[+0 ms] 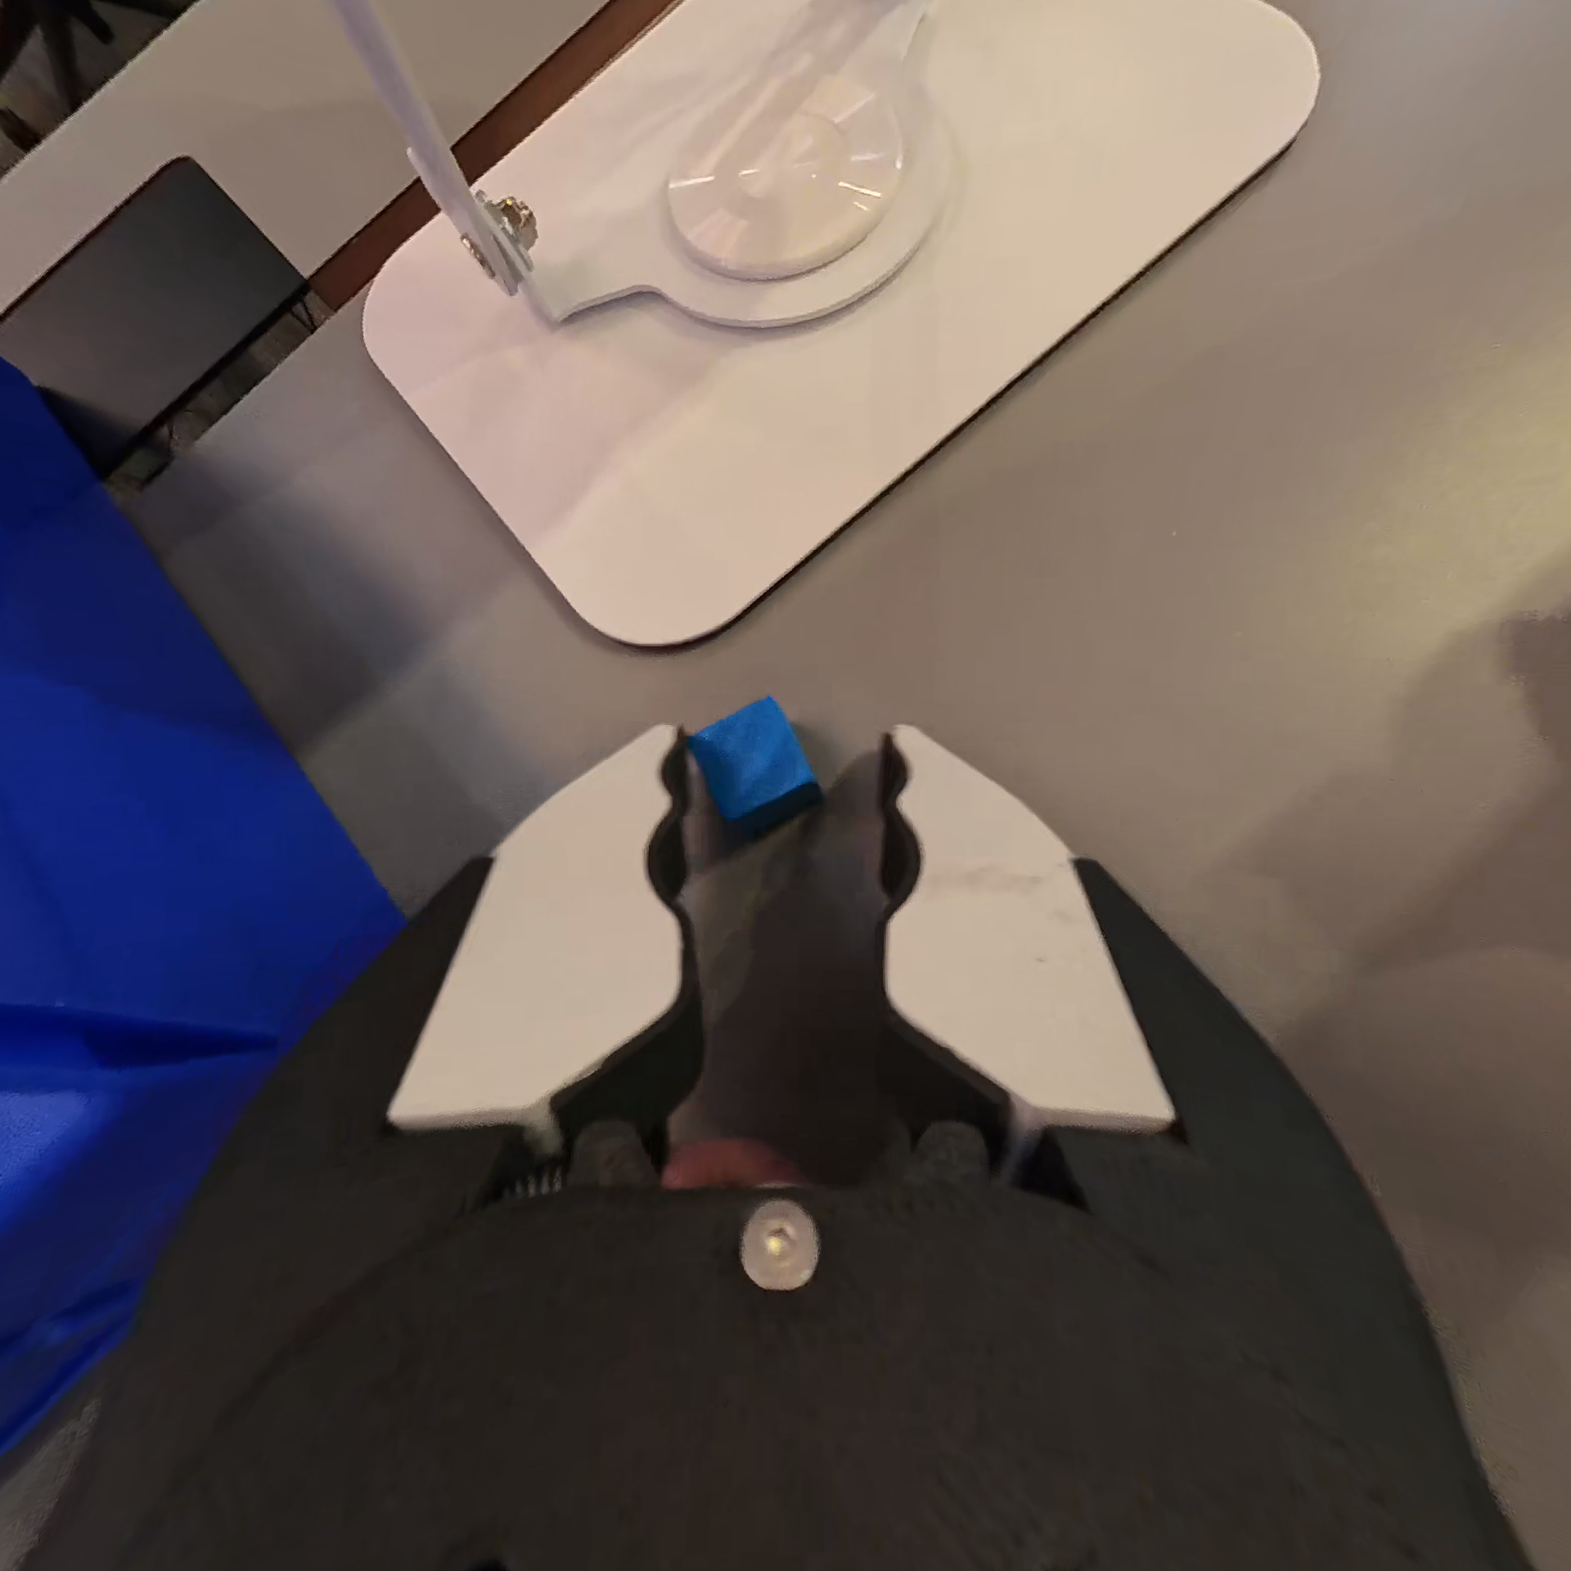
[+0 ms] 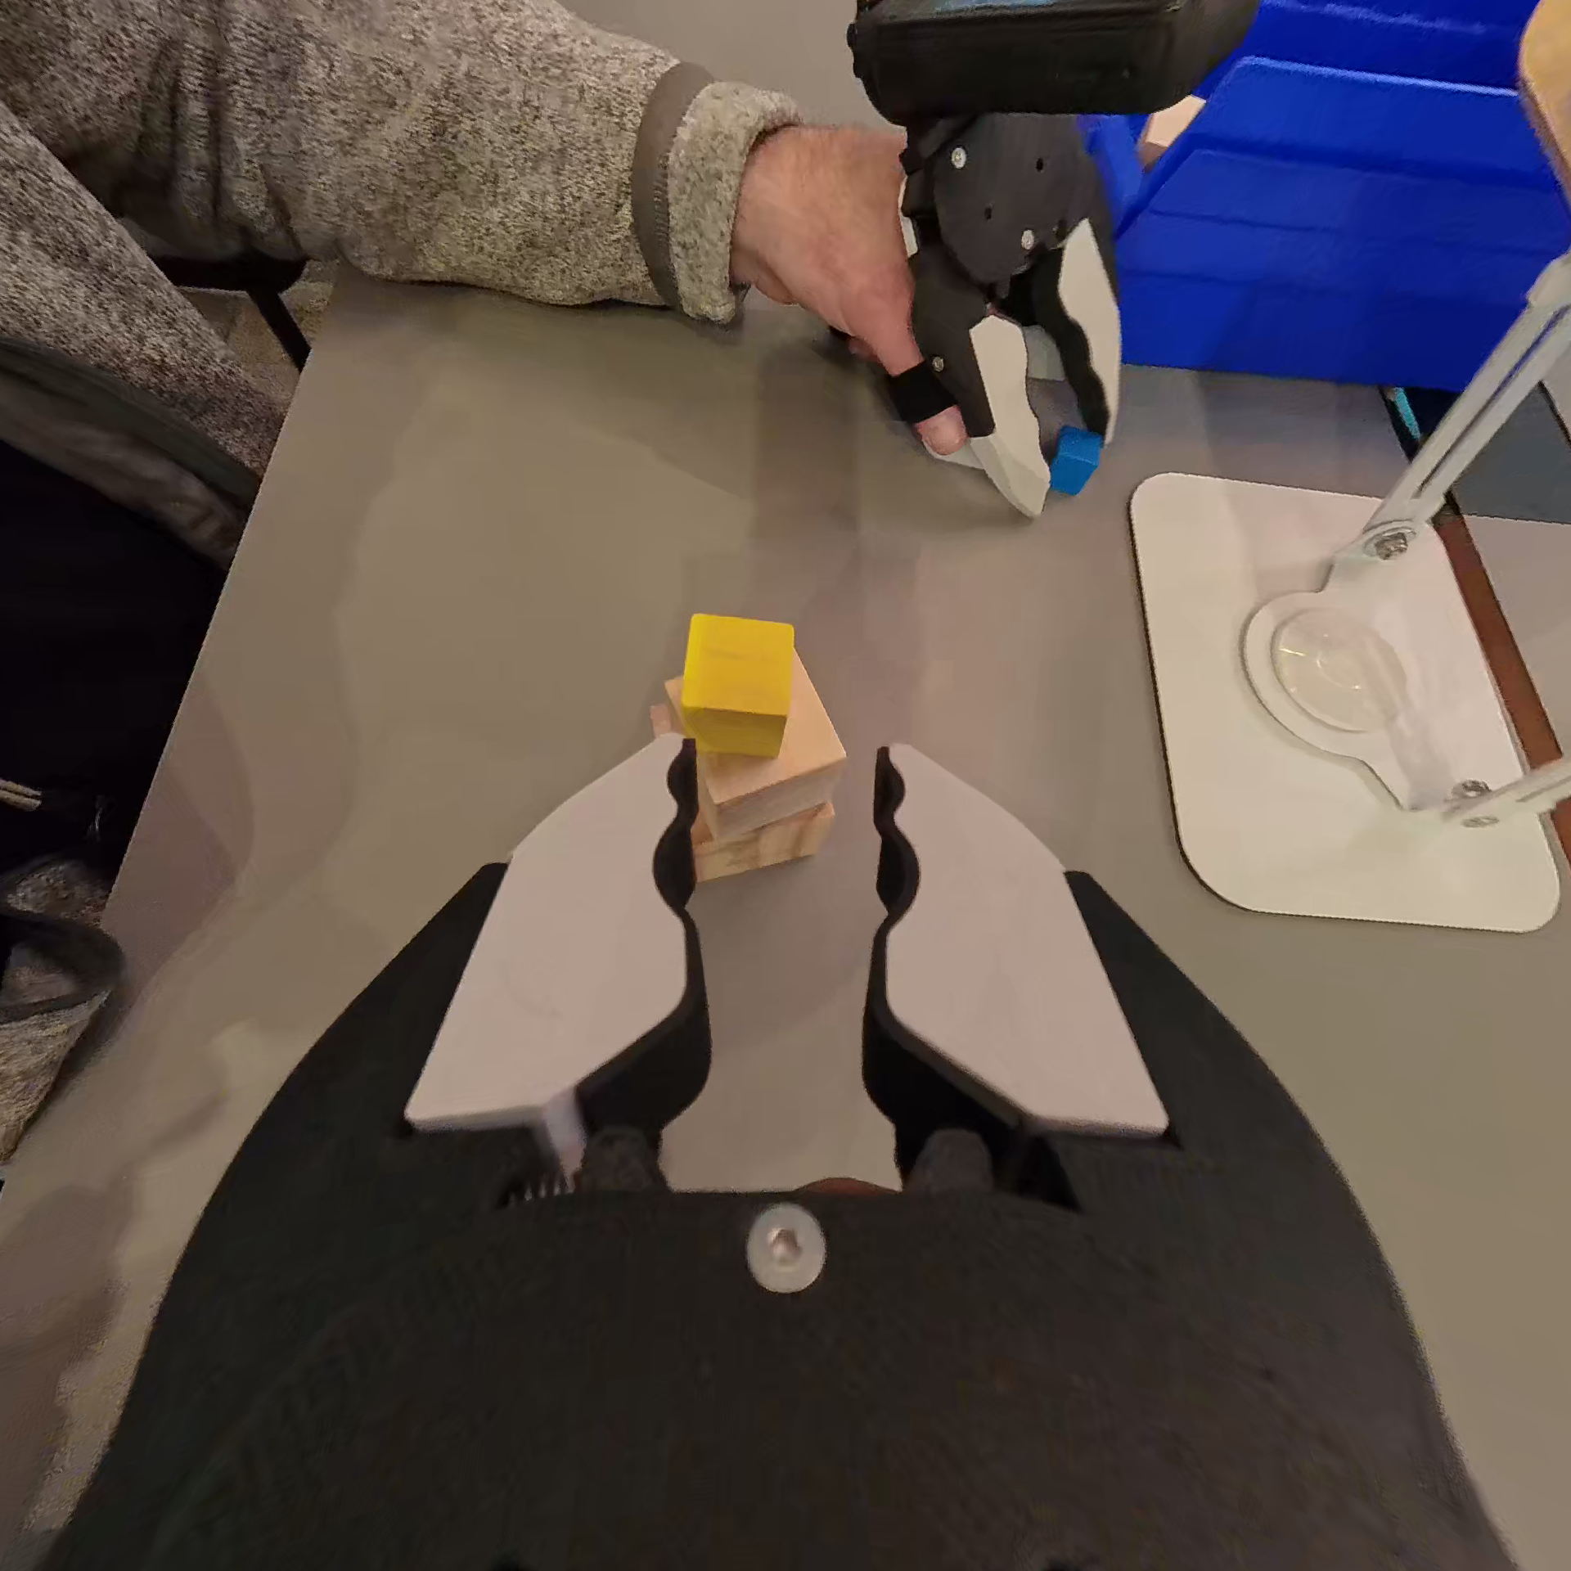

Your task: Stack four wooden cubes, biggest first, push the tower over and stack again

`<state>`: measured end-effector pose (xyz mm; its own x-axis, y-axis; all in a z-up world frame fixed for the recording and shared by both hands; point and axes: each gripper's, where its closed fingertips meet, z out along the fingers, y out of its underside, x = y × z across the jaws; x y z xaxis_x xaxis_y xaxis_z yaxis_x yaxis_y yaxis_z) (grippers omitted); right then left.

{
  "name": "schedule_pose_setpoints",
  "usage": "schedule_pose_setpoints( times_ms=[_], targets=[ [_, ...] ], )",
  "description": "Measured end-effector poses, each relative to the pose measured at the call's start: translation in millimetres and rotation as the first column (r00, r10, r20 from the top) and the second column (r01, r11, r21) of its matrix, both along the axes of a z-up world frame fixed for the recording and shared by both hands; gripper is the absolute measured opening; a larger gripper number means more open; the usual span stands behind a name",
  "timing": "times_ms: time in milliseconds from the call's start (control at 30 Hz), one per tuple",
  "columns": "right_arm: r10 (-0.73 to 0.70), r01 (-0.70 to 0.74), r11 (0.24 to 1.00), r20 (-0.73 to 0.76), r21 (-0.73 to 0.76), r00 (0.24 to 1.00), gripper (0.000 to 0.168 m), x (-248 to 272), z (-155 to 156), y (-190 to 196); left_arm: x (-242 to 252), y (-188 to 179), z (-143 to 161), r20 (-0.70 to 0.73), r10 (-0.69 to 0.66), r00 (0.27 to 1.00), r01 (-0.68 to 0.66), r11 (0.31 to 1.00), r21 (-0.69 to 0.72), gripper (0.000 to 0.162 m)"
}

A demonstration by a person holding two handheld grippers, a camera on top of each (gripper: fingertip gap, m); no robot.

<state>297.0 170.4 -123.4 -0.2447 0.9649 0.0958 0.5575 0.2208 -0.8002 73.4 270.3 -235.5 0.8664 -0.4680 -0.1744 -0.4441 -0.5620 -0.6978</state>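
Right claw (image 2: 782,752) hangs released over three stacked cubes (image 2: 752,748); left claw (image 1: 786,735), spread, straddles the small blue cube (image 1: 752,769) on the surface (image 1: 1190,765), the last piece, not yet gripped.

Dim, warm indoor light. Worktop (image 2: 510,552) carries soft, diffuse shadows and pale reflected patches toward its far edge. Slight motion blur in both views. Wide-angle bending at frame edges. Glare on the white stand base (image 1: 765,212).
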Motion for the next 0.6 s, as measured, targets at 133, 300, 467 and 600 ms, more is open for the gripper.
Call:
schedule_pose_setpoints(
  times_ms=[133,300,467,600],
  targets=[
    [-0.034,0.032,0.999,-0.046,-0.032,0.998,0.038,11.7,0.9,8.1,4.2,2.2,0.3,-0.019,-0.023,1.000,0.023,1.000,0.013,0.022],
    [-0.101,0.097,0.993,-0.075,-0.062,0.992,0.033,29.9,-5.9,25.1,26.5,-7.9,18.6,0.020,-0.112,0.994,0.111,0.992,0.055,0.022],
    [-0.155,0.148,0.983,-0.056,-0.104,0.986,0.028,44.2,-25.7,42.6,101.3,-45.3,78.4,0.147,-0.383,0.912,0.364,0.921,0.143,0.022],
    [-0.170,0.165,0.980,-0.030,-0.115,0.985,0.021,48.5,-41.3,49.4,158.8,-81.2,109.2,0.143,-0.563,0.814,0.542,0.824,0.164,0.022]
  ],
)
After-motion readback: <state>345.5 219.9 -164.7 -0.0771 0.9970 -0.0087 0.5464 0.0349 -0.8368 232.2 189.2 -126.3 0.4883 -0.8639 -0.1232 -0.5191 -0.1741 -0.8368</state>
